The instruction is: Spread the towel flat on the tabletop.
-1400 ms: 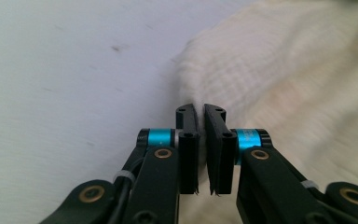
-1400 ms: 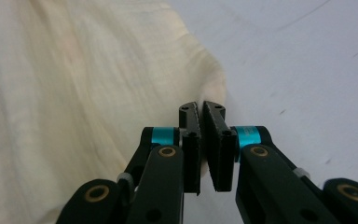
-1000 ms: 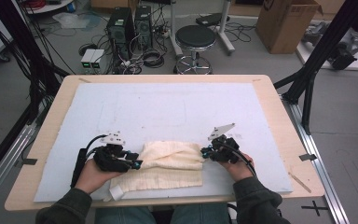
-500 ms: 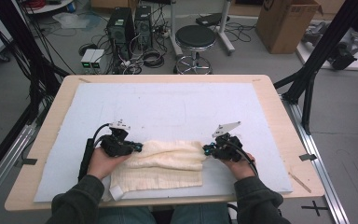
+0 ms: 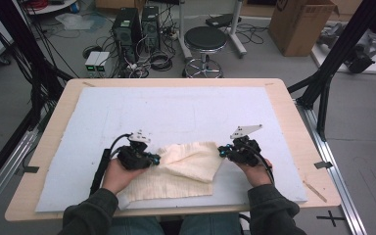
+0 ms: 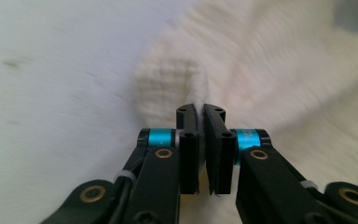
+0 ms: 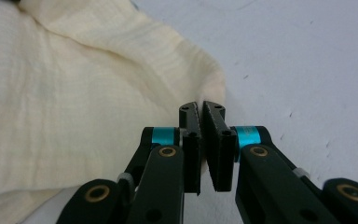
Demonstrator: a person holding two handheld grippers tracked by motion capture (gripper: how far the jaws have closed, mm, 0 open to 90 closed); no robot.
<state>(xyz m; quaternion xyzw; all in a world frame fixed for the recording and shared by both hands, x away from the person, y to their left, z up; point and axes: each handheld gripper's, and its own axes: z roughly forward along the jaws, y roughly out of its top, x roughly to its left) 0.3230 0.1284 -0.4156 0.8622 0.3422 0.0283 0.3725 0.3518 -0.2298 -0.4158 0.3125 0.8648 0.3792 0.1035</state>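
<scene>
Cream waffle-weave cloth (image 5: 186,169) lies on the white mat (image 5: 176,112) near our edge of the wooden surface (image 5: 293,122), partly folded over itself, between our two hands. In the high view our left hand-held gripper (image 5: 152,159) sits at the cloth's left side and our right hand-held gripper (image 5: 222,152) at its right corner.

In the left gripper view the left hand-held gripper (image 6: 200,114) has just been closing, and its jaws now pinch a raised tuck of the fabric (image 6: 186,79) between them. In the right gripper view the right hand-held gripper (image 7: 200,109) is clamped on the rounded corner of the cloth (image 7: 98,74), with a thin edge of fabric caught between the pads.

We judge that we are at the grasping step of a fold or spread: both corners are secured, and the cloth is not yet lifted clear of the mat. The next move seems to call for raising both hands together, keeping them level so the fabric hangs evenly, then carrying the held edge across the rest of the cloth. The left pinch looks shallow, on a small bunched tuck, so we would pull gently; a jerk could slip the weave out of the jaws.
</scene>
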